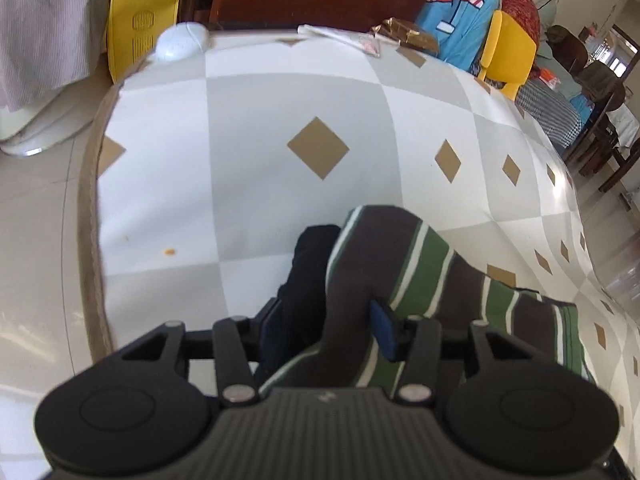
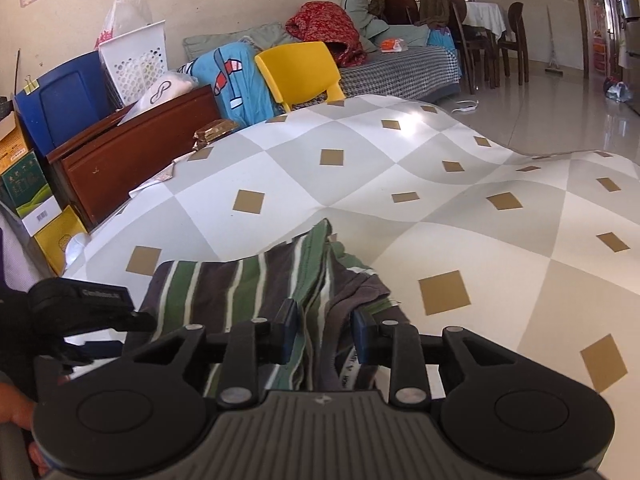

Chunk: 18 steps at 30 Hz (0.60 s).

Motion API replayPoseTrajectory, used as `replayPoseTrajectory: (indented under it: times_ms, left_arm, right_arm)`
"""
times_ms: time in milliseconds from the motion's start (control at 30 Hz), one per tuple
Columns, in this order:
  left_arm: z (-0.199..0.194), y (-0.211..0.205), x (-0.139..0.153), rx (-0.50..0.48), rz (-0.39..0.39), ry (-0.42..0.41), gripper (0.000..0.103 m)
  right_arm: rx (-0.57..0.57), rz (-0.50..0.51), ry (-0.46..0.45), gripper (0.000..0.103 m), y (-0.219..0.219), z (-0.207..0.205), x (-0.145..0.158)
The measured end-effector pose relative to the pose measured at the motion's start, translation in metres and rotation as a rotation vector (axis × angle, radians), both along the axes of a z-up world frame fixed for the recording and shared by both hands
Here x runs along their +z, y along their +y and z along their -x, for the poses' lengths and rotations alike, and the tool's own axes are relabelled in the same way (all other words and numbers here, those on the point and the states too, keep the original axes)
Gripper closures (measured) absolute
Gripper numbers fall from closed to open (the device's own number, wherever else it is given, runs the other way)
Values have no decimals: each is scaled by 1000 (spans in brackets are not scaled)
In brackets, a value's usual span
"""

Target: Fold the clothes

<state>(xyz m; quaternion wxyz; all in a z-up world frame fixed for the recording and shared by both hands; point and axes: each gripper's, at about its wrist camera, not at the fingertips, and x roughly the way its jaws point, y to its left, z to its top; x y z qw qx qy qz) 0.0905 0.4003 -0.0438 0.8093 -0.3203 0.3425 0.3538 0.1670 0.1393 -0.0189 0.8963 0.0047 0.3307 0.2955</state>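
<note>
A striped garment (image 1: 400,264) in brown, green and white lies bunched on the checked mat (image 1: 256,132). My left gripper (image 1: 326,328) is shut on a raised fold of it, with dark navy cloth (image 1: 308,272) beside the left finger. In the right wrist view the same striped garment (image 2: 240,288) spreads over the mat (image 2: 440,200), and my right gripper (image 2: 324,332) is shut on a gathered edge with a label showing. The left gripper's black body (image 2: 80,300) sits at the left, touching the garment's edge.
The mat lies on a shiny tiled floor (image 1: 40,216). Beyond its far edge stand a brown wooden board (image 2: 132,156), a yellow plastic chair (image 2: 300,72), boxes (image 1: 140,28) and a sofa with piled cloth (image 2: 332,32). A white round object (image 1: 180,42) sits at the mat's far corner. A hand (image 2: 16,412) shows at the lower left.
</note>
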Motion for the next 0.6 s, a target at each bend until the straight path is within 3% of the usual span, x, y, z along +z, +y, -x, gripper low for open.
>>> replayPoseTrajectory:
  times_ms: [167, 300, 367, 500, 600]
  left_arm:
    - [5, -13, 21, -33, -49, -52, 49]
    - [1, -26, 19, -91, -48, -44, 33]
    - [-2, -30, 13, -111, -33, -30, 33]
    - [-9, -37, -1, -149, -11, 19, 31]
    - [-12, -43, -8, -166, -13, 46, 19]
  right_arm:
    - [-16, -41, -23, 75, -12, 6, 8]
    - [37, -74, -40, 75, -12, 17, 14]
    - [72, -64, -30, 75, -8, 19, 10]
    - [94, 11, 43, 75, 1, 13, -11]
    - [61, 86, 81, 75, 3, 8, -29]
